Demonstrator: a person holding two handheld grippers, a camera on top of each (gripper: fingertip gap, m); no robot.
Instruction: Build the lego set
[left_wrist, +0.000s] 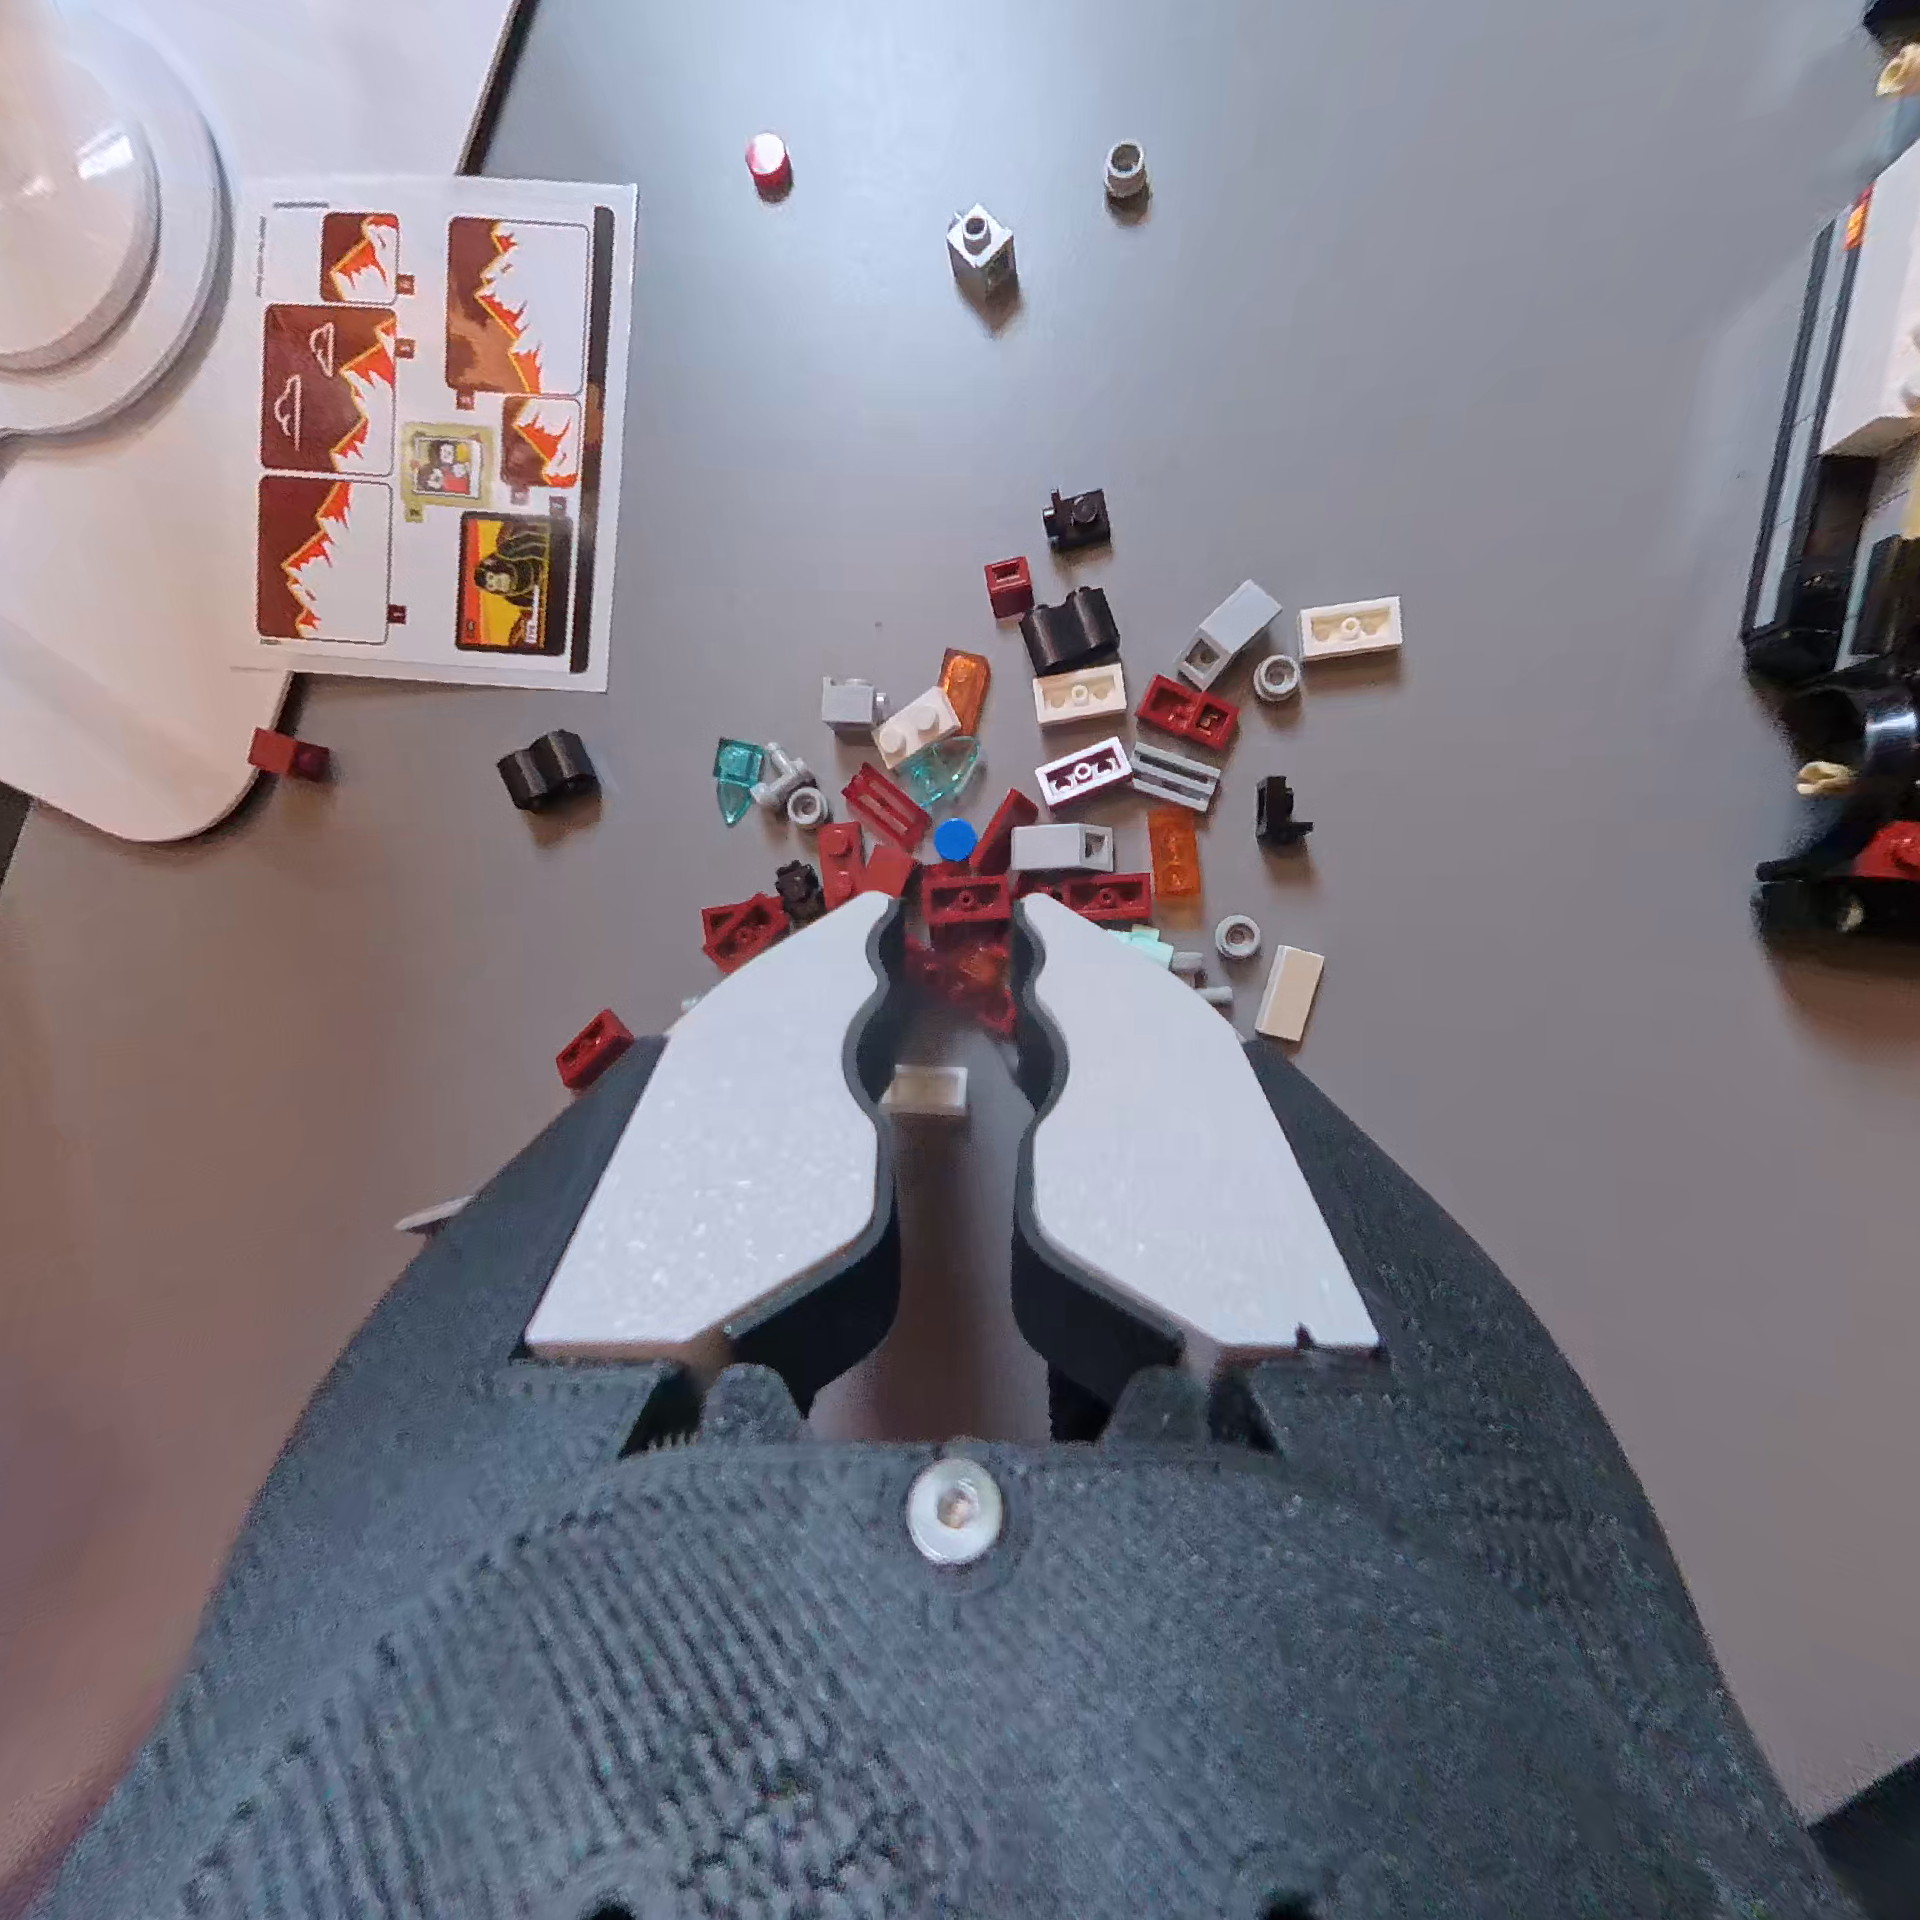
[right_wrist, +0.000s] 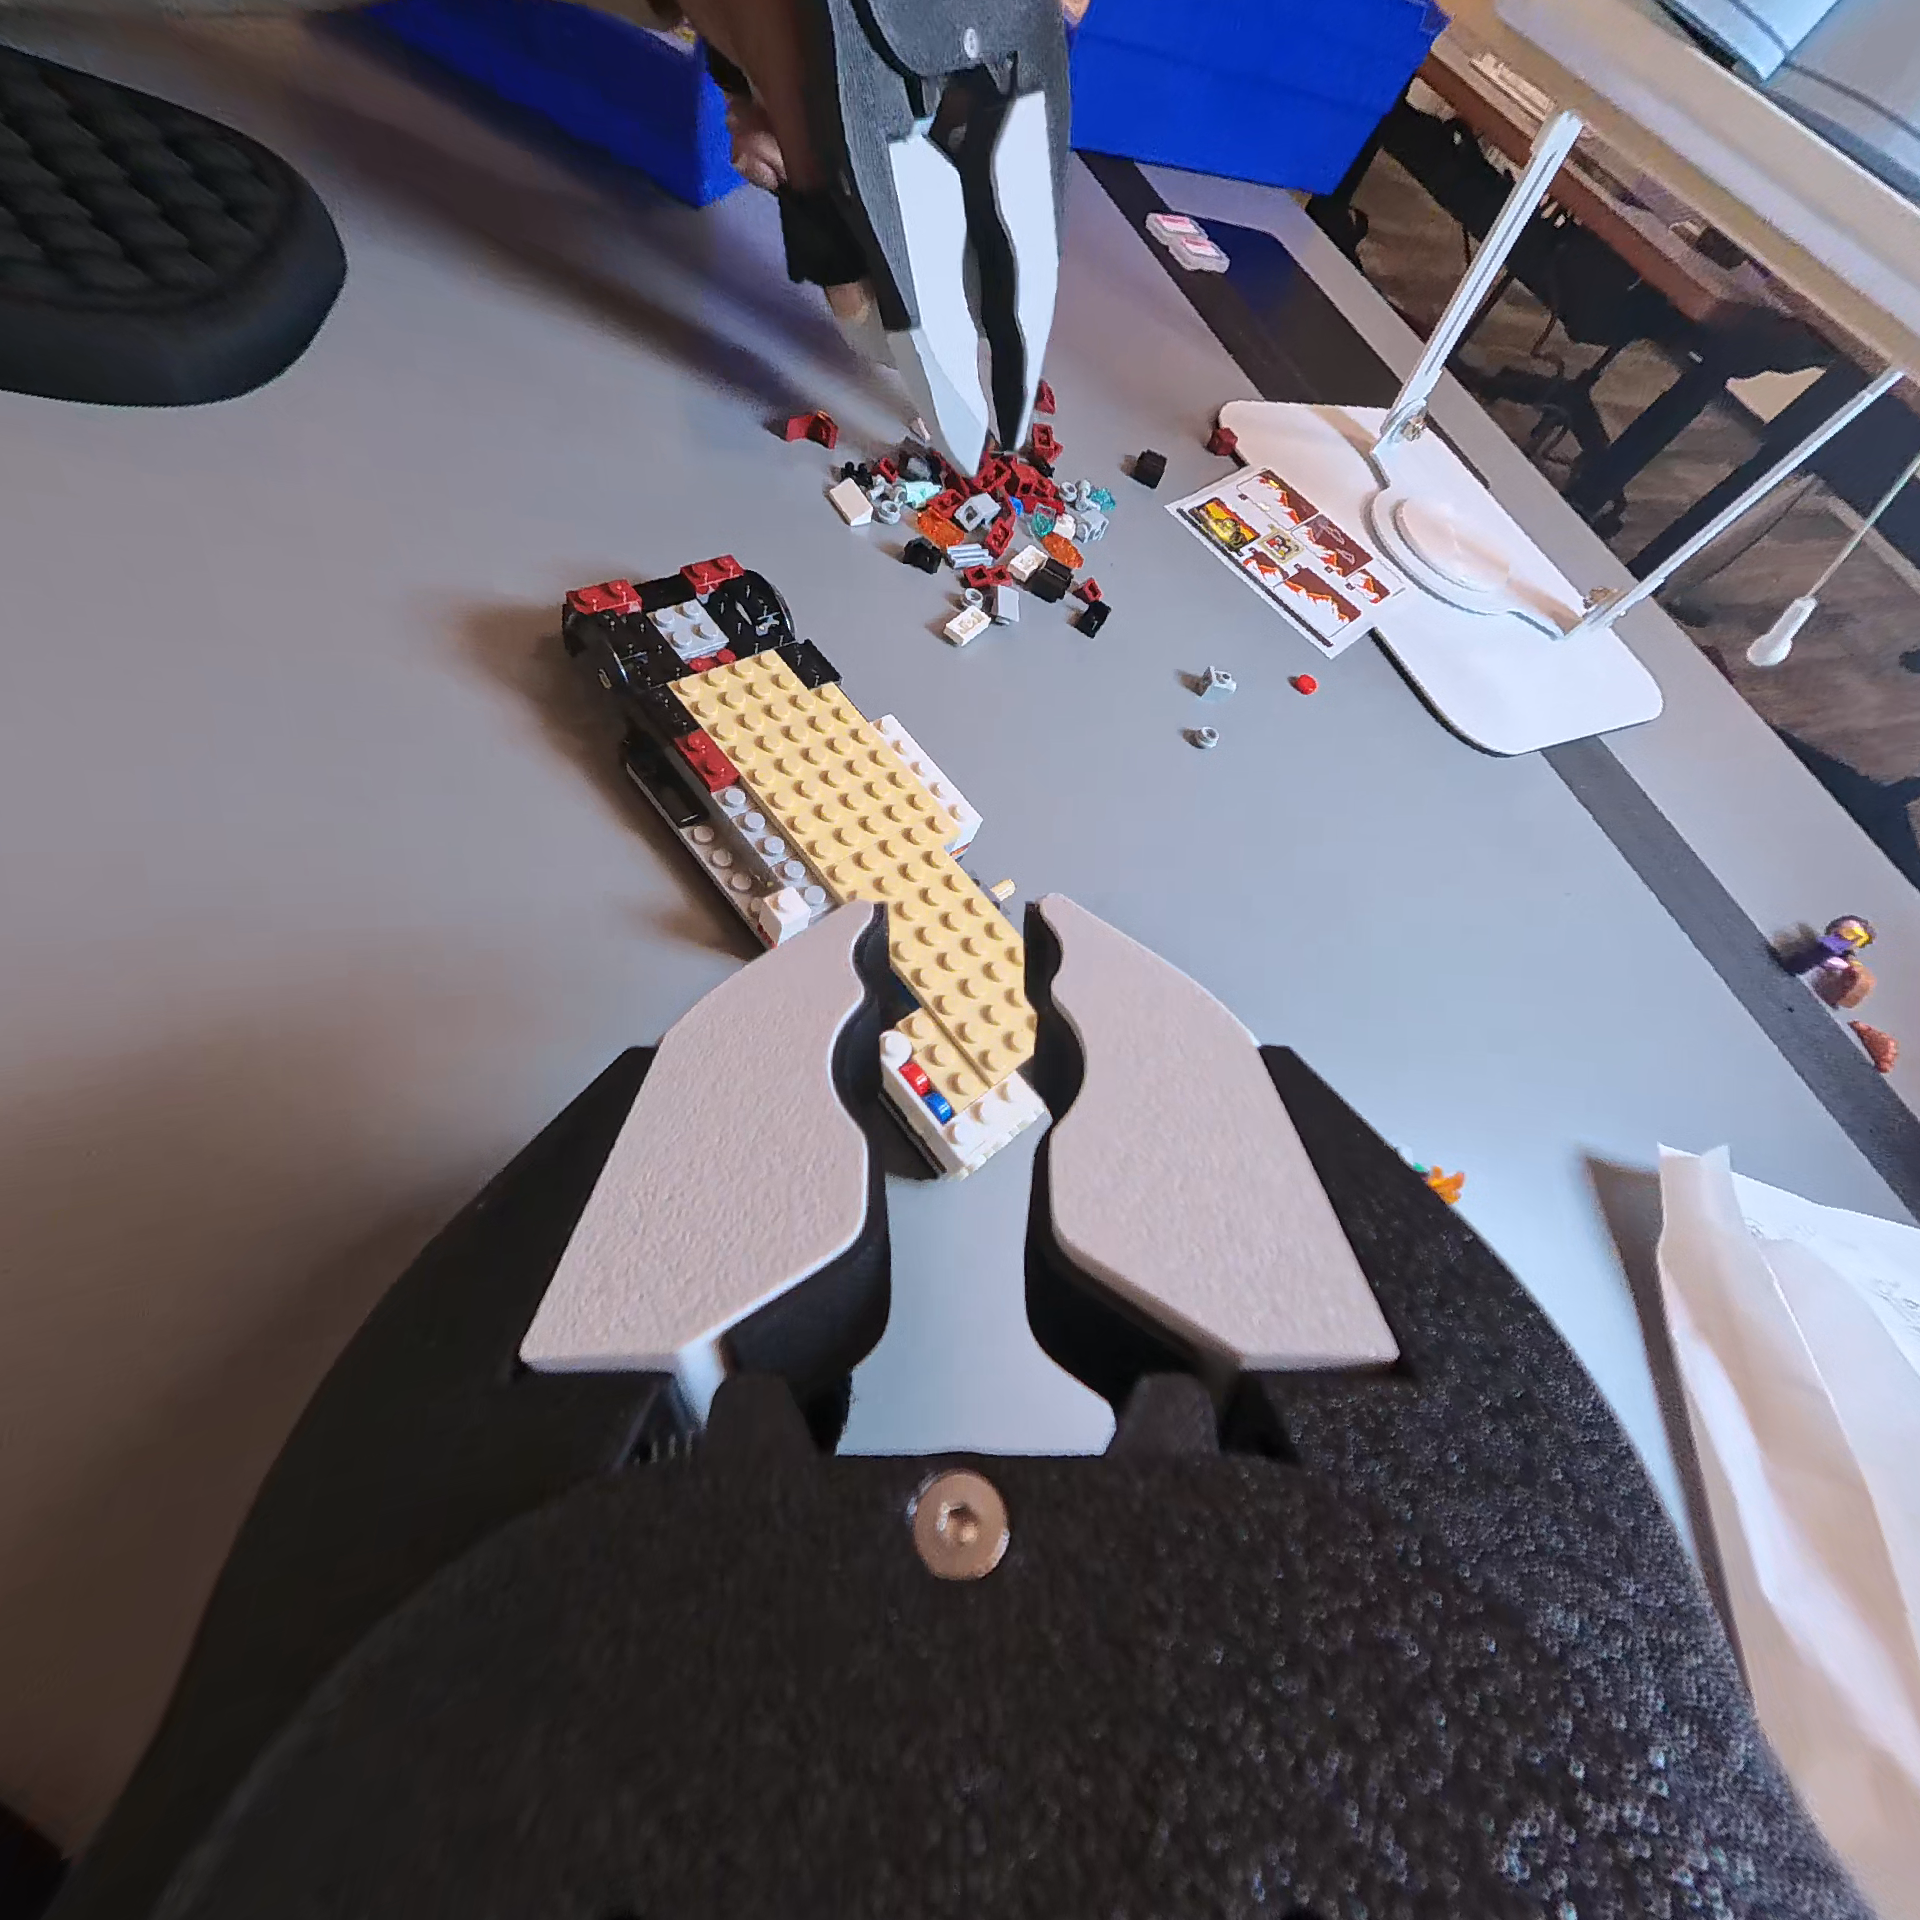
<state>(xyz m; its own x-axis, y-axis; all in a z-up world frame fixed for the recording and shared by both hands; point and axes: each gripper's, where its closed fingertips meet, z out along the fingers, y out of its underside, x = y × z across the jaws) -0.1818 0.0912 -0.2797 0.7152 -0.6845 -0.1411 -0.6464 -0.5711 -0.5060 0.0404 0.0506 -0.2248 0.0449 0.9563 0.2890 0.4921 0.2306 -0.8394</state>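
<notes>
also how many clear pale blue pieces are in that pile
2. One piece lies at the pile's left edge, beside a grey clip; the other is mid-pile, by a white plate. More may be hidden beneath the jaws.

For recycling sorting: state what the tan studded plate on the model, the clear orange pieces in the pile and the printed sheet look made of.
Tan studded plate: hard moulded plastic, satin; crisp studs, soft sheen. Clear orange pieces: translucent plastic; moulded detail shows through. Printed sheet: probably glossy paper or film, lying thin and flat.
</notes>
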